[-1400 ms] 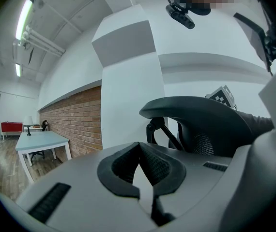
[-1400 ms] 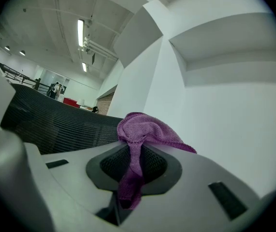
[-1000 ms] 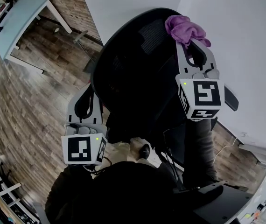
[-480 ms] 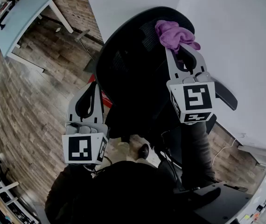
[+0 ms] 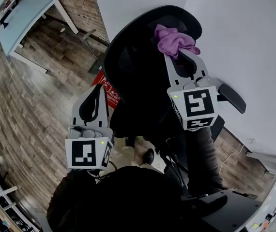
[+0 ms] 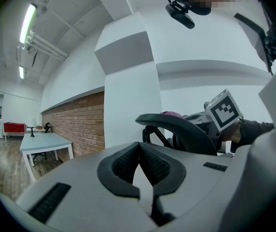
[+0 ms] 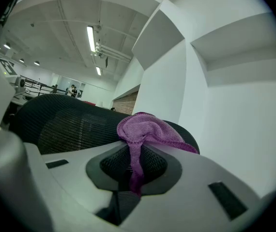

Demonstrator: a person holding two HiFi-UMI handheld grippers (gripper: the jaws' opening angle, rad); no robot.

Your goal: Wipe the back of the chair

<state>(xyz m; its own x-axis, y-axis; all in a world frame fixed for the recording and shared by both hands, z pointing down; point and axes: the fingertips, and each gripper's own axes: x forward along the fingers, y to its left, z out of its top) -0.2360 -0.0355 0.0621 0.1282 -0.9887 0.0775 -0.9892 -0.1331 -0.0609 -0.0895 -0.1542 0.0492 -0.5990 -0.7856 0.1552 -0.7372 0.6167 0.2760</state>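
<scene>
A black mesh office chair stands before me, its back turned up toward the head view. My right gripper is shut on a purple cloth, which bunches against the upper part of the chair back. In the right gripper view the purple cloth hangs from between the jaws over the mesh. My left gripper is shut with nothing in it, held at the chair's left side, apart from the cloth. The left gripper view shows the chair's top edge and the right gripper's marker cube beyond it.
White walls stand close behind the chair. A black armrest juts out at the right. A light blue table stands on the wooden floor at the far left. A red object lies under the chair.
My right gripper has slid the purple cloth to the left and a little down across the chair back. The left gripper has hardly moved.
</scene>
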